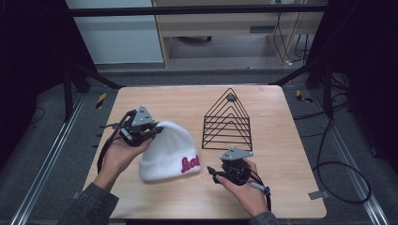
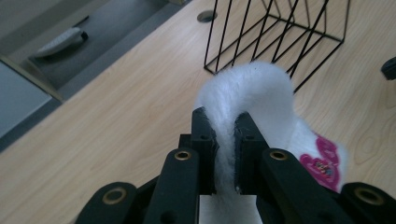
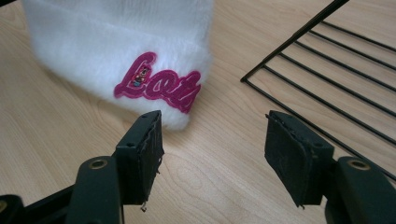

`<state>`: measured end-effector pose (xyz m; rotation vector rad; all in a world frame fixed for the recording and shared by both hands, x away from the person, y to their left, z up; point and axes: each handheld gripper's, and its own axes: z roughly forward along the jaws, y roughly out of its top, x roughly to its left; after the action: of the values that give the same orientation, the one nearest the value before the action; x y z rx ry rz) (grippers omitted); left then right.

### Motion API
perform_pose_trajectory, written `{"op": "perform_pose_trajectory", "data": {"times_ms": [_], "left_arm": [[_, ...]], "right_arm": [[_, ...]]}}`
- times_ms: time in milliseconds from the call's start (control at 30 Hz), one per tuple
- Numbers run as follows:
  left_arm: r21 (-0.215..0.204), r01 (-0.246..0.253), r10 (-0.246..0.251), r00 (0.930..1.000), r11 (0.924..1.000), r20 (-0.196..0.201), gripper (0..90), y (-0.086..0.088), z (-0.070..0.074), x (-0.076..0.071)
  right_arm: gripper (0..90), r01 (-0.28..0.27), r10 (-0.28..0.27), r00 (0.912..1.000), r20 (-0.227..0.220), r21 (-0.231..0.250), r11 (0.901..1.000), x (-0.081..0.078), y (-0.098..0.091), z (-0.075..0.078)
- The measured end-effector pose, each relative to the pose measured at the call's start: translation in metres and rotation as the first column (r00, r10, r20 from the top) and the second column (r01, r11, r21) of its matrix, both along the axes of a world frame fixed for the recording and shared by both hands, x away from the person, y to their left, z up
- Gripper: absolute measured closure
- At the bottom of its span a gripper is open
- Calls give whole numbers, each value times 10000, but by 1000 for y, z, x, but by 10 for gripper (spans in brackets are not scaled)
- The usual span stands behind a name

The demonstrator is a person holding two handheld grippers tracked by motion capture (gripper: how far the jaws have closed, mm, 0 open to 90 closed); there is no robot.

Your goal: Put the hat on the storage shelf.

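Note:
A fluffy white beanie (image 1: 170,152) with pink lettering on its cuff lies on the wooden table (image 1: 277,140), its crown end lifted. My left gripper (image 1: 157,130) is shut on the crown; in the left gripper view the white fabric (image 2: 261,88) is pinched between the two black pads and bulges above them. My right gripper (image 1: 213,172) stands open just right of the cuff. In the right gripper view the pink lettering (image 3: 159,84) lies just beyond its left fingertip (image 3: 142,140), with bare wood between the jaws.
A black wire rack (image 1: 227,123) of nested triangles stands on the table behind my right gripper, close to the beanie's right side. A small round grommet (image 1: 230,97) sits in the tabletop behind it. Cables trail on the floor to the right.

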<state>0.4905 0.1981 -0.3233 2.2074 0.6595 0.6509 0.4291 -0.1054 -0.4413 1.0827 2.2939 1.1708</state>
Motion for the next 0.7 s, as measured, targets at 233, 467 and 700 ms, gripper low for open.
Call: {"op": "perform_pose_trajectory", "data": {"times_ms": [233, 467, 700], "left_arm": [[134, 526, -533, 9968, 9985, 596, 813, -9, 33, -15], [-181, 1298, -1265, 9842, 9914, 1240, 811, -11, 75, -22], [-748, 1888, -1781, 9753, 9792, 1305, 810, -10, 90, -25]], "right_arm": [[360, -152, 147, 9997, 209, 215, 9997, -1, -3, 8], [334, -220, 194, 9974, 689, 370, 9991, 7, -2, 24], [314, -219, 147, 9947, 1020, 696, 9973, 15, -7, 41]]}}
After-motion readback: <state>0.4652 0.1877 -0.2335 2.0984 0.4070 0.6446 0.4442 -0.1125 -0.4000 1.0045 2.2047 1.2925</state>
